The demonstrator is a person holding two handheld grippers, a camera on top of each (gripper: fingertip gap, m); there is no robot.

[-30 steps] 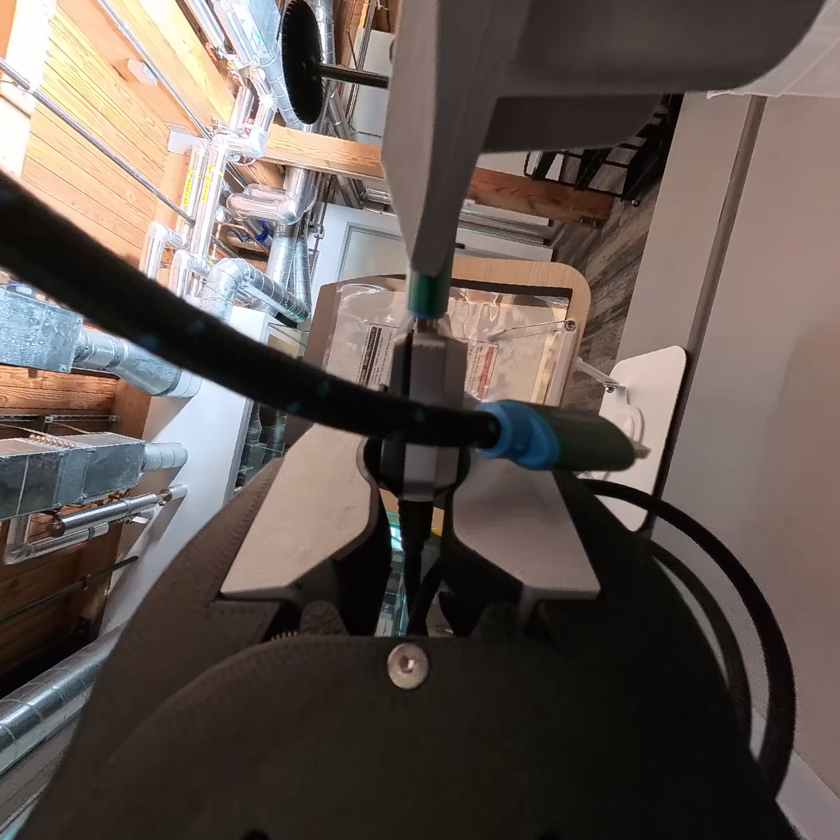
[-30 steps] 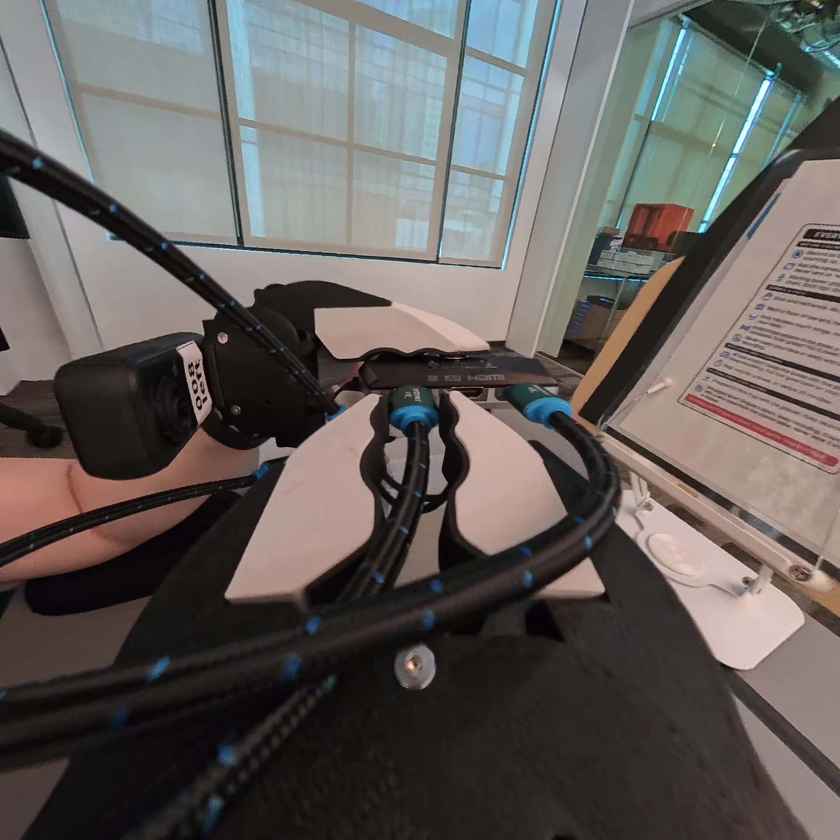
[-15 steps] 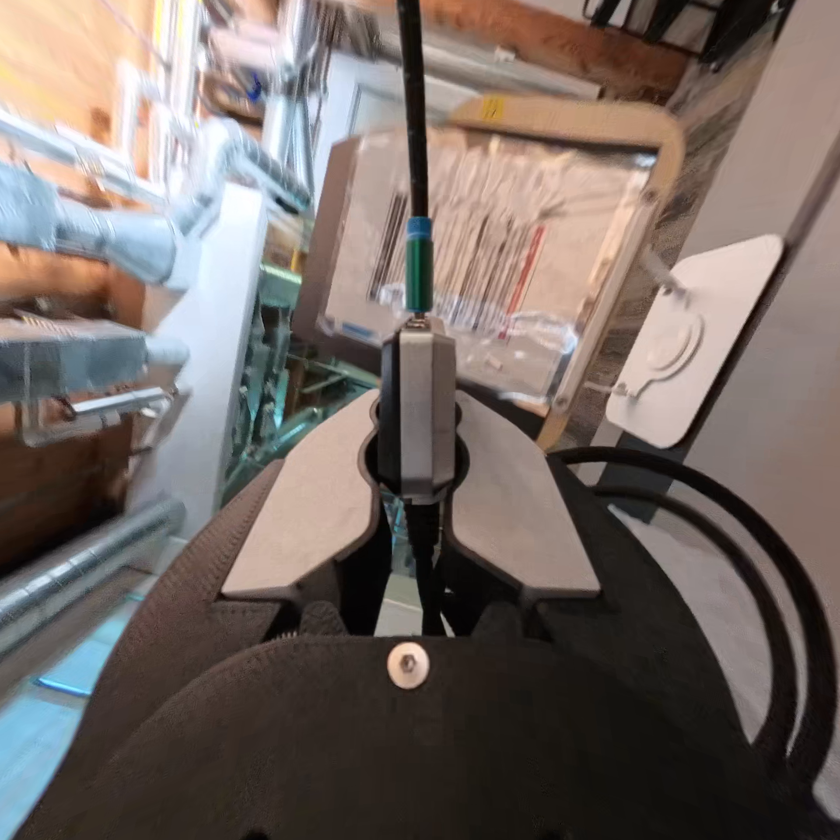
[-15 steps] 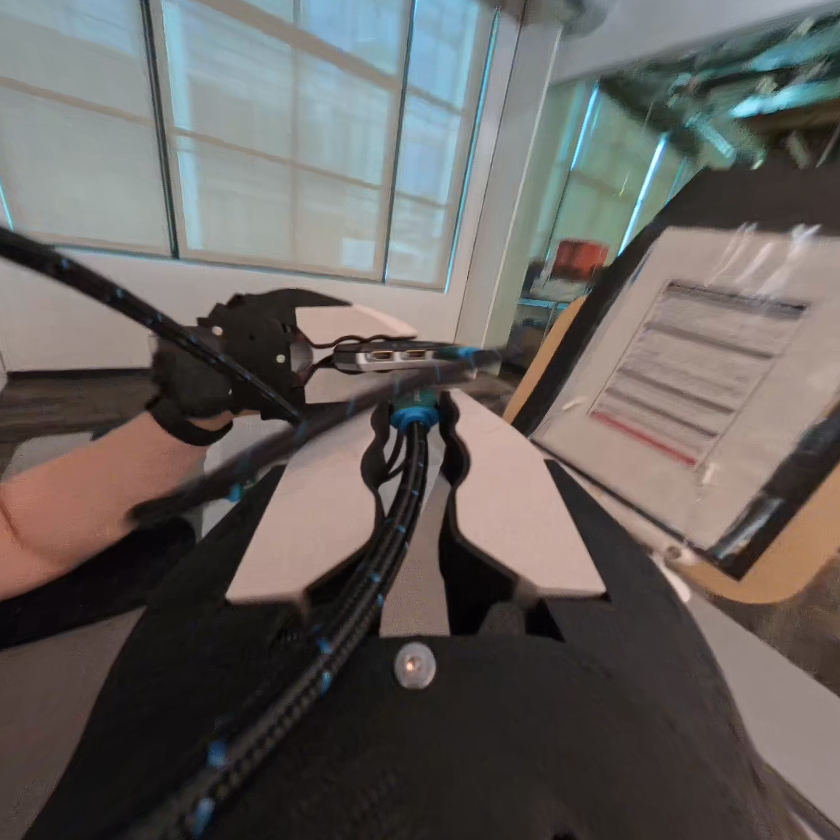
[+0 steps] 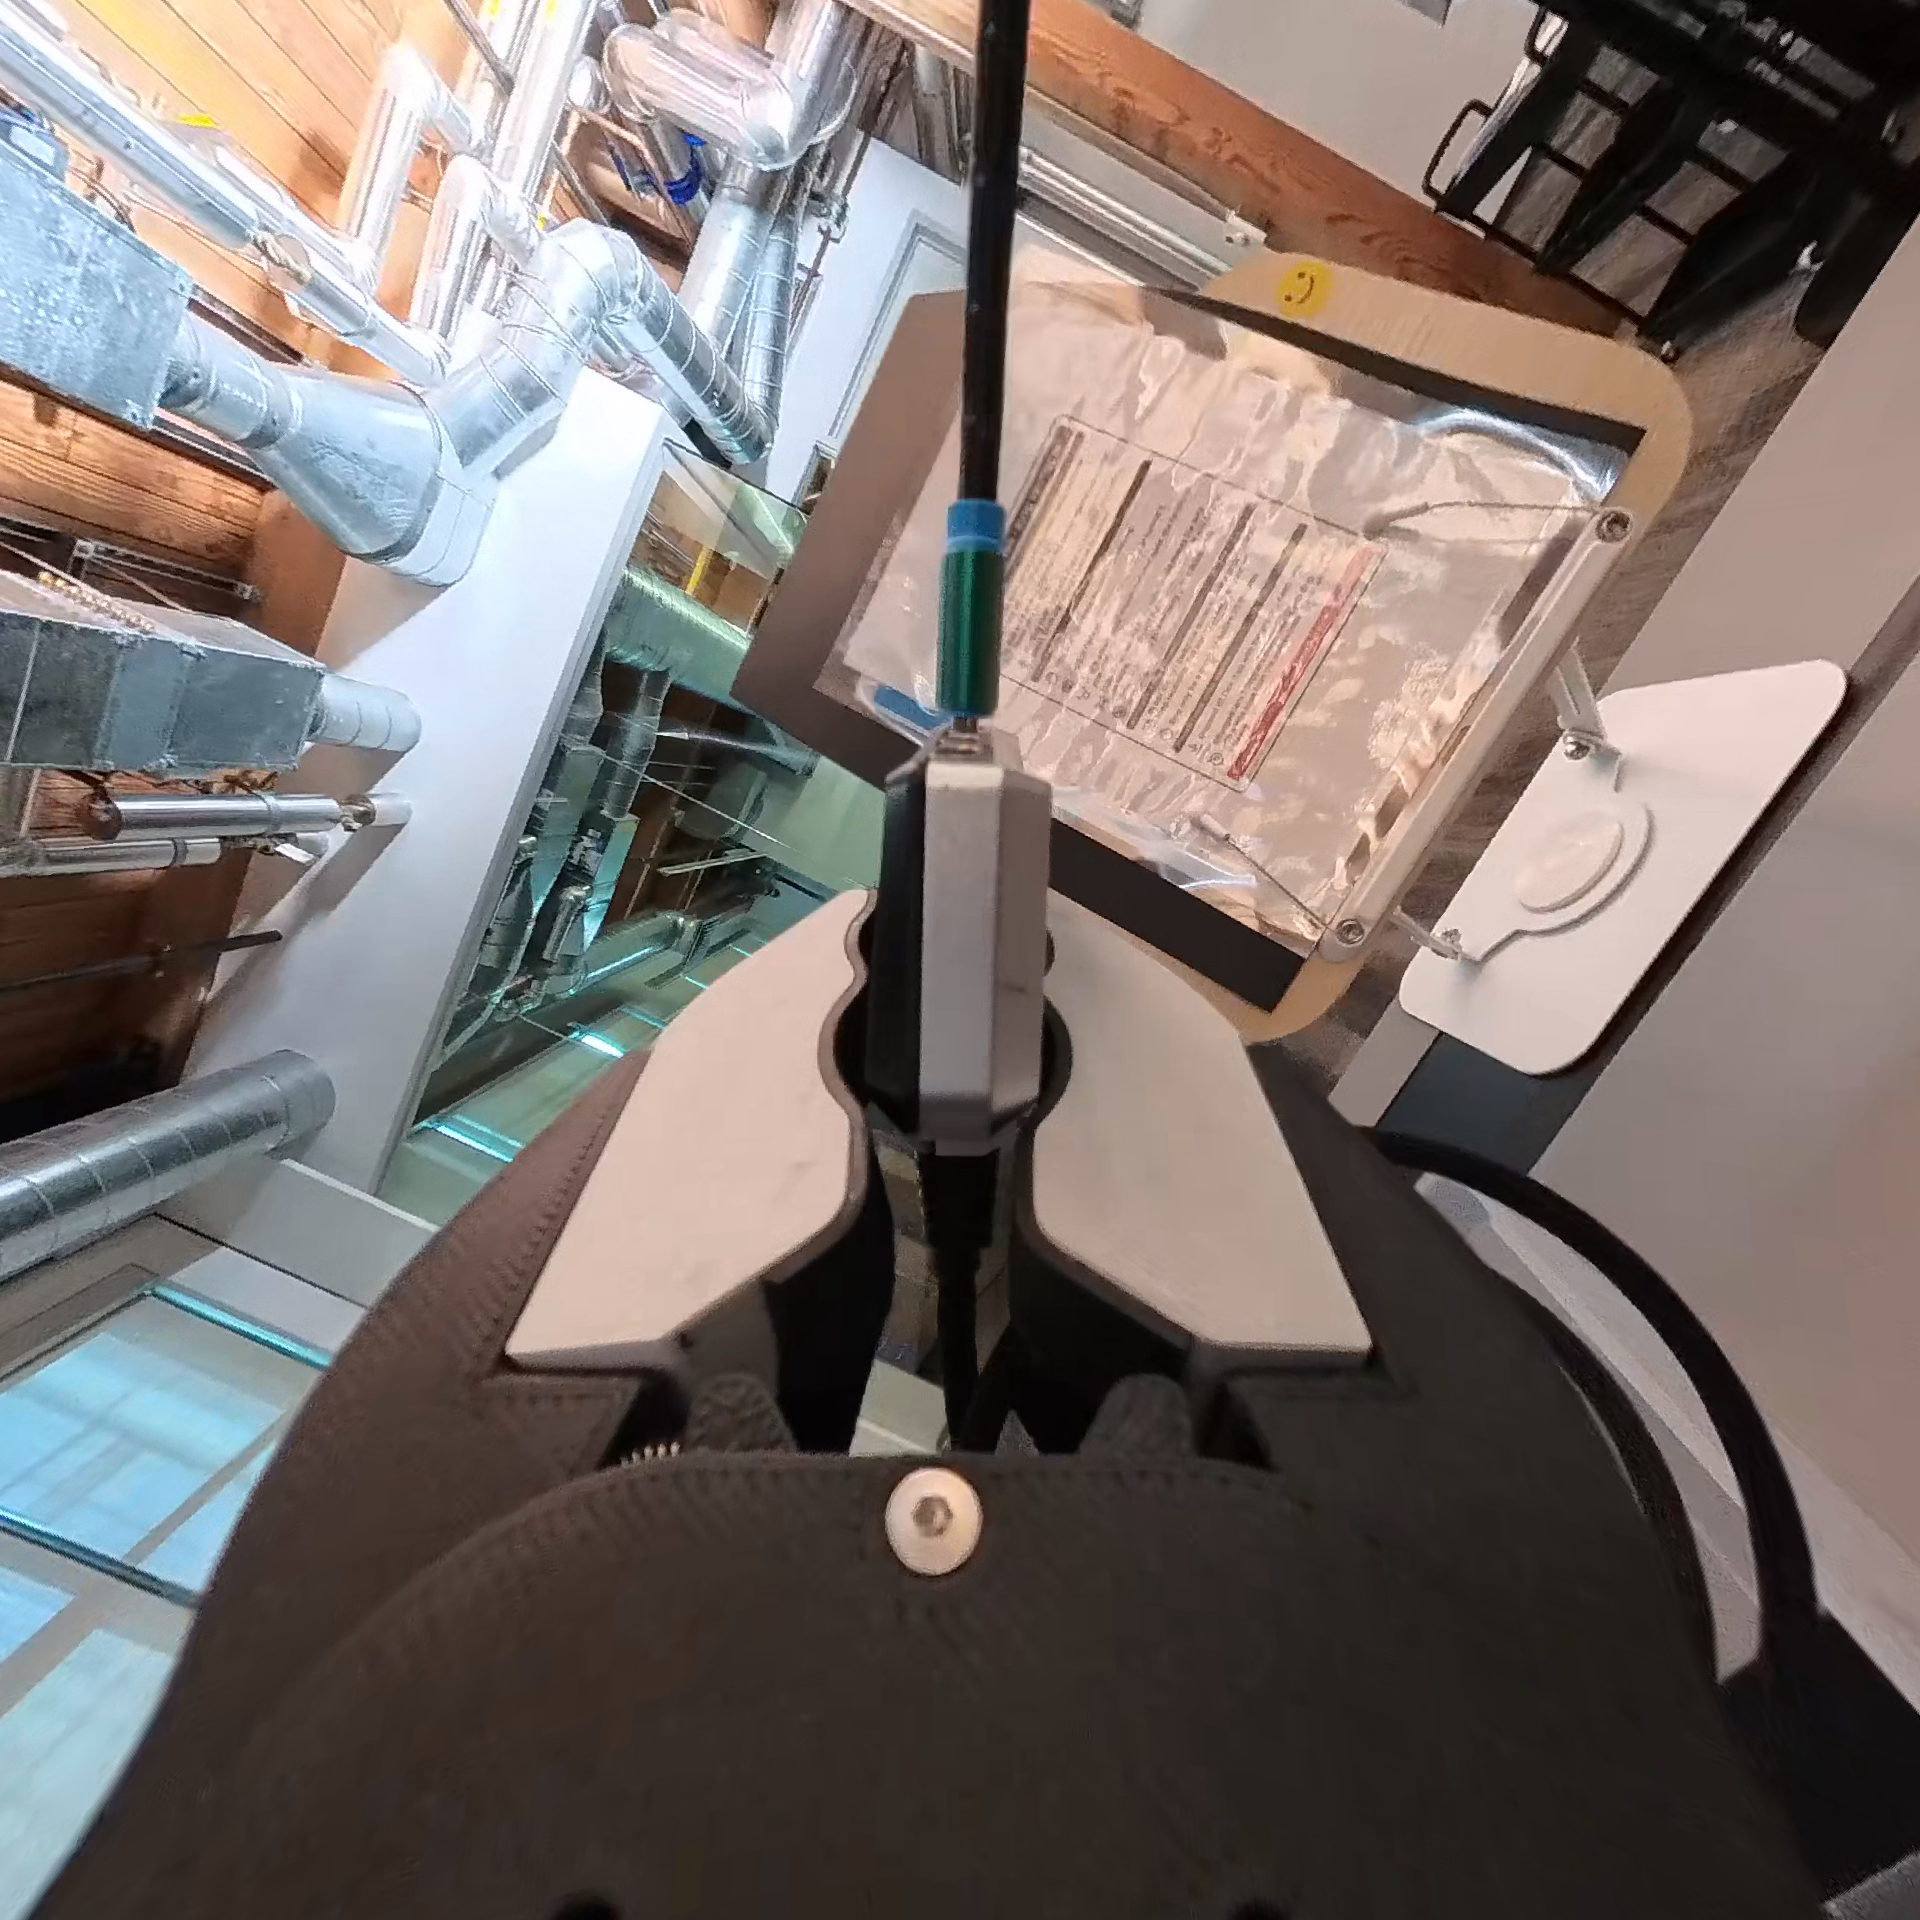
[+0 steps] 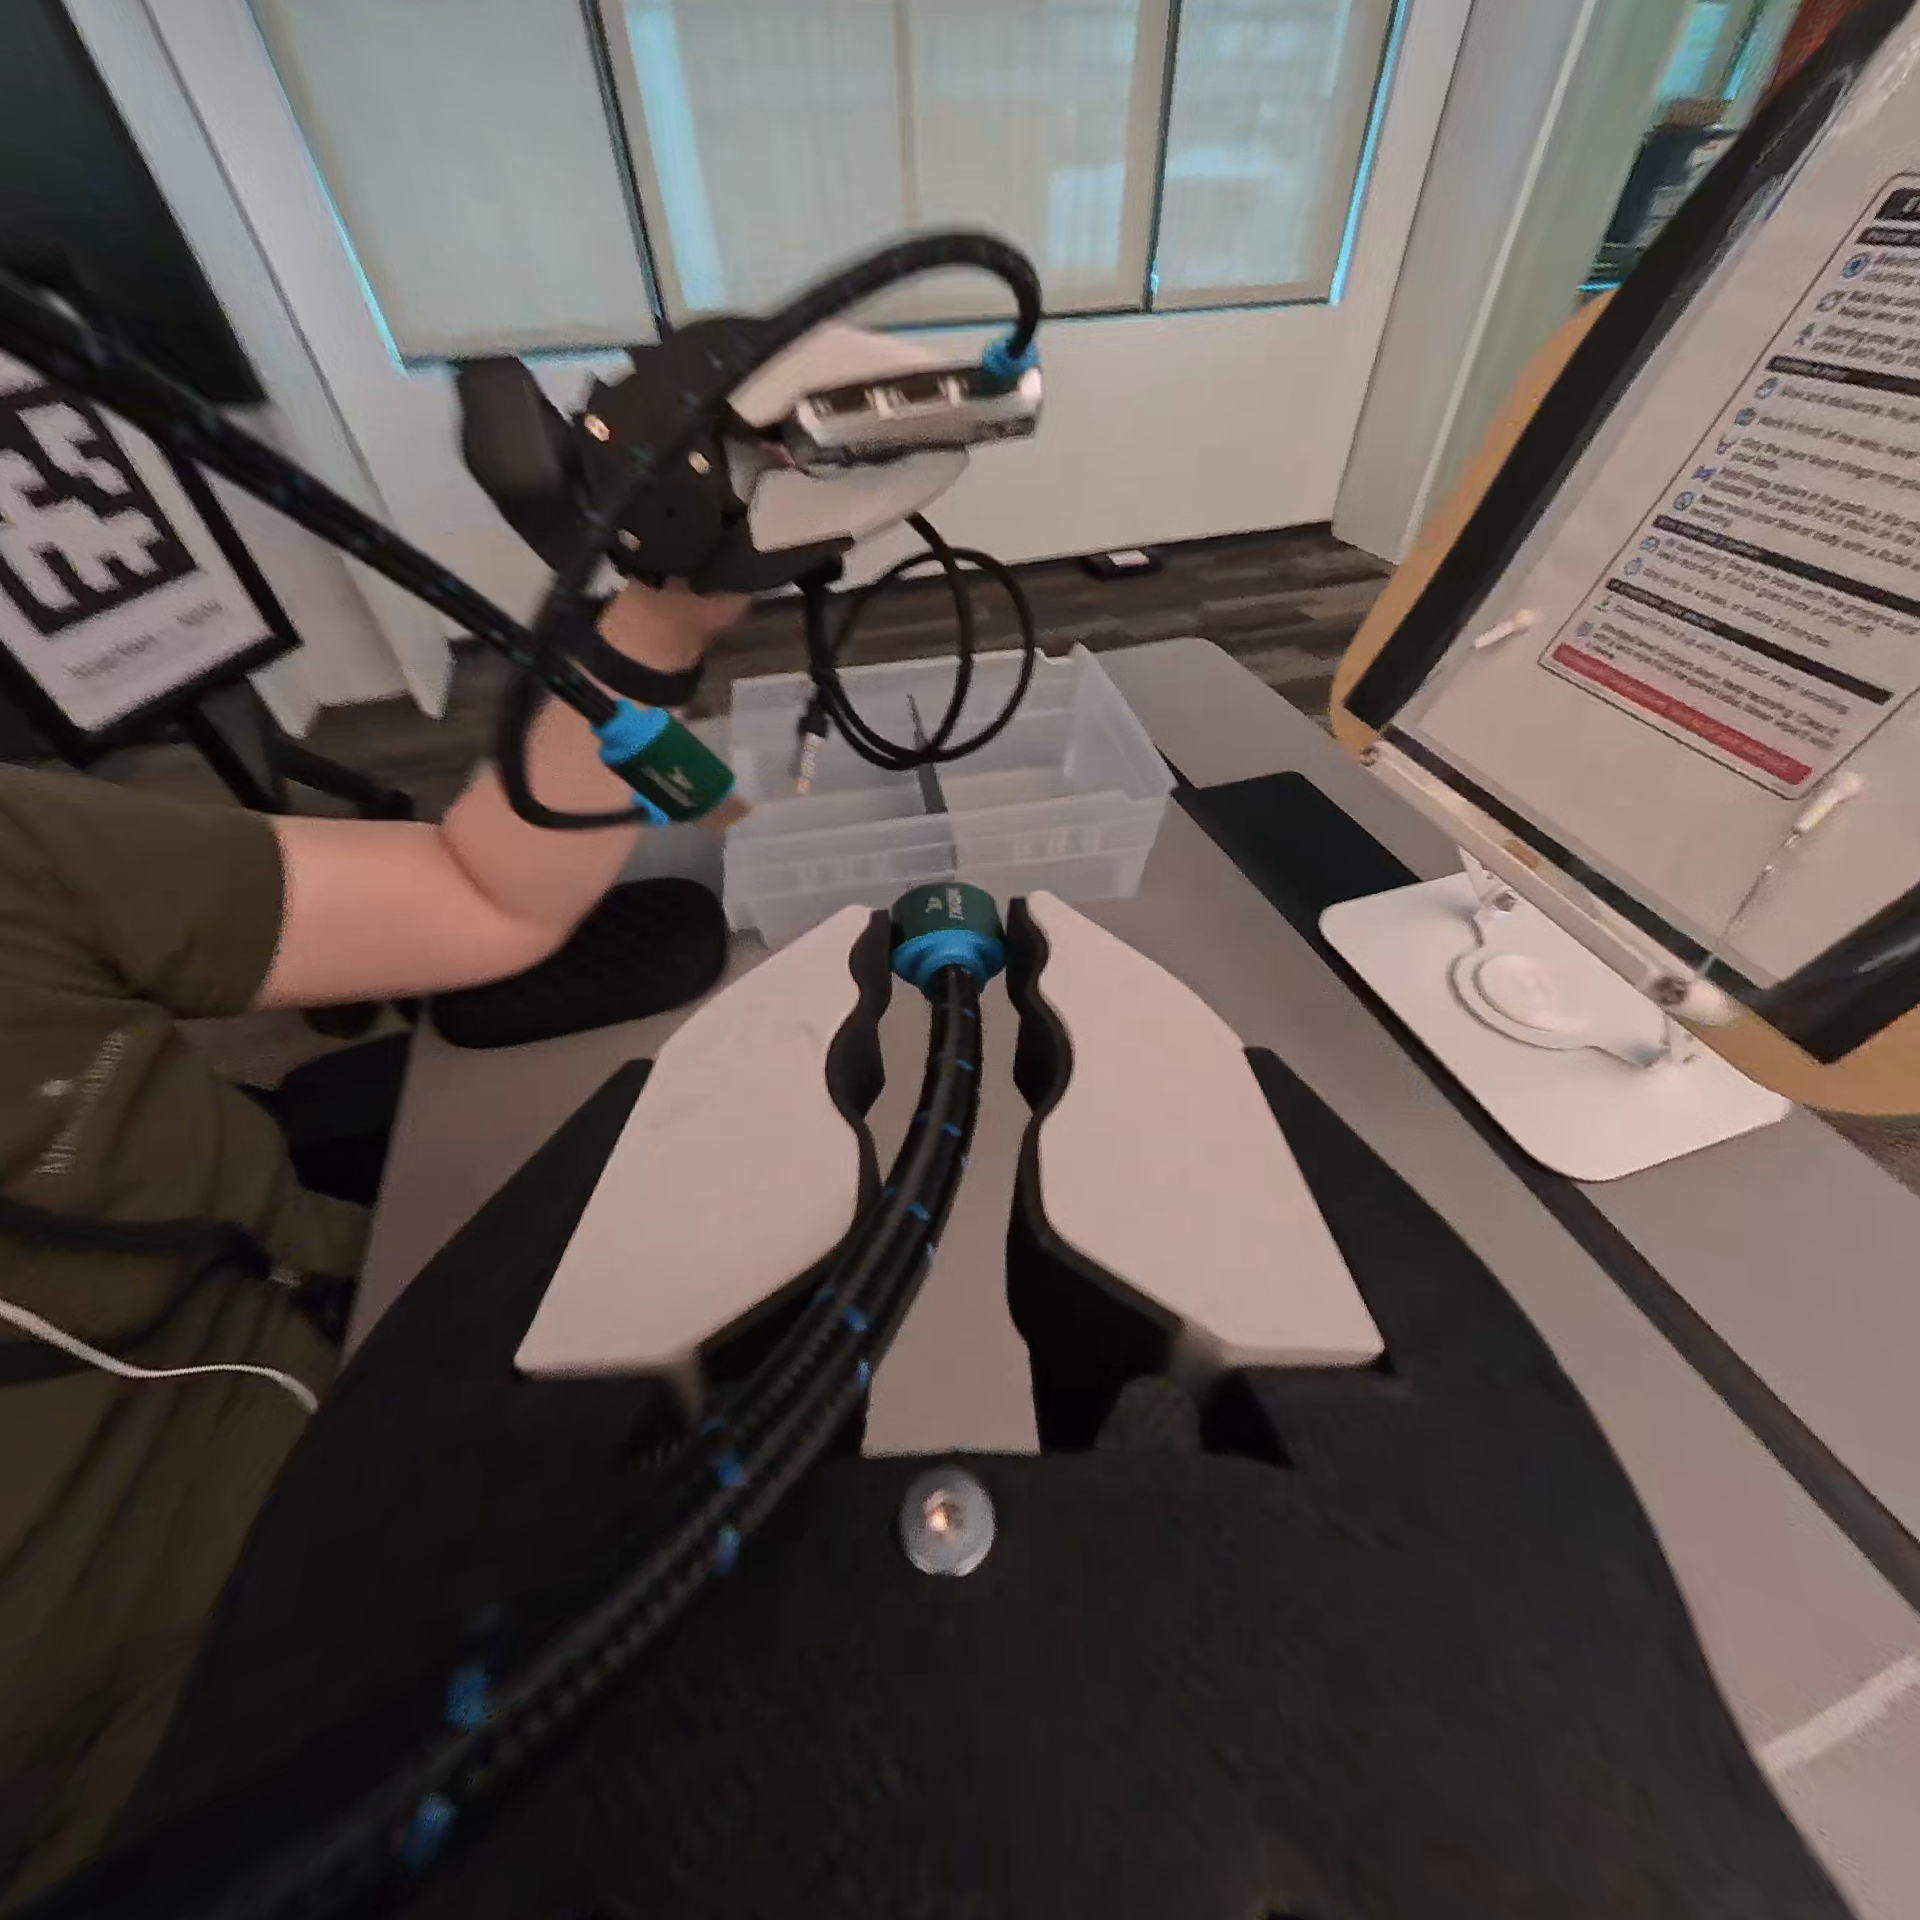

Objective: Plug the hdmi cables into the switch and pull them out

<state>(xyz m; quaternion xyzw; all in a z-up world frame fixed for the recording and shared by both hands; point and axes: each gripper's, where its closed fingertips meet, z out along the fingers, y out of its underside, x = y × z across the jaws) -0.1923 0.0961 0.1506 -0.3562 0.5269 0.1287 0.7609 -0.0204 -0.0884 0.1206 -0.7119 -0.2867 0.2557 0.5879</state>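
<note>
My left hand-held gripper (image 5: 961,997) pinches the slim silver-and-black HDMI switch (image 5: 961,935) edge-on; one green-and-blue cable plug (image 5: 968,613) remains seated in its far end. My right hand-held gripper (image 6: 948,935) clamps a second green plug (image 6: 943,914), clear of the switch. A third plug (image 6: 670,769) dangles loose. Plug markings and the framed notice (image 6: 1745,499) are too blurred to make out.

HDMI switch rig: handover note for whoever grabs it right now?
Left gripper: shut on the switch, held in the air.
Right gripper: shut on an unplugged HDMI plug, clear of the switch.
Second plug: unplugged, hanging by the left forearm.
Third plug: seated in the switch's end port.
Done: two cables out. Left: pull the third, probably after setting down the held one.
</note>
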